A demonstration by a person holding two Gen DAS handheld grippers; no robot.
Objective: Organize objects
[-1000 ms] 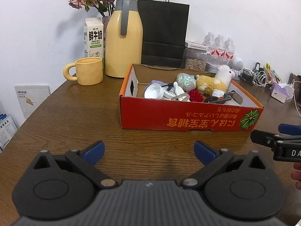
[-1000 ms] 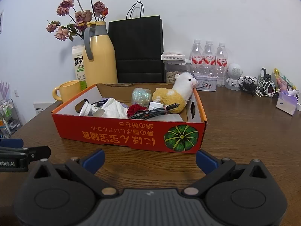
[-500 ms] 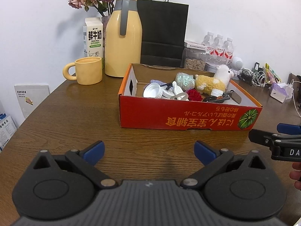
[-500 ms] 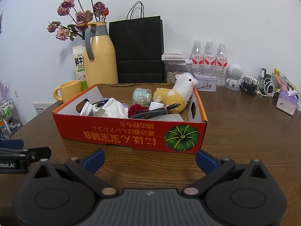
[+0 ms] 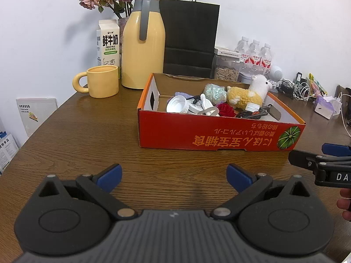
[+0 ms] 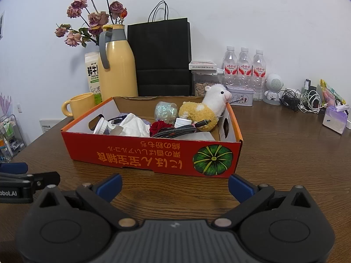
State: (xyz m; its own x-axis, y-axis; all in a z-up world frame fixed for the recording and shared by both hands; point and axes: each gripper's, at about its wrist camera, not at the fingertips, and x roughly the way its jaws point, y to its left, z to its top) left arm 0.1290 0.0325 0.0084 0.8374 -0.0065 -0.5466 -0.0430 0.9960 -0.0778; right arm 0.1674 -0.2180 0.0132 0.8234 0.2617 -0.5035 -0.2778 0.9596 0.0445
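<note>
Clutter sits gathered in the red cardboard box with the pumpkin print [image 5: 219, 135], which stands in the middle of the brown wooden surface [image 5: 87, 144]; the bare wood in front of it carries nothing loose that I can see.

Going left to right through the box: a white ribbed plastic cap [image 5: 176, 107], a crumpled white tissue [image 6: 134, 125], an iridescent wrapped ball [image 5: 214, 92], a red fabric rose [image 5: 224, 109], a braided dark cable [image 6: 175, 129] and a yellow-and-white plush alpaca [image 6: 204, 110] leaning at the right end.

My left tongs [image 5: 173, 176] are spread wide with nothing between them, short of the box; my right tongs [image 6: 174, 184] are equally wide and empty, close to its front wall.

I judge this fits two stages: either the things are about to be taken out and sorted, or they have been collected in and the tidying is over. I won't commit to a reach on this alone.

Behind, from the left: a yellow ceramic mug [image 5: 101, 84], a milk carton [image 5: 108, 43], a tall yellow thermos jug [image 5: 143, 43], a black paper bag [image 5: 189, 39], three water bottles [image 6: 243, 70] and tangled chargers [image 6: 305, 100]. None of these crowds the box, though its high front wall would block a low approach.
</note>
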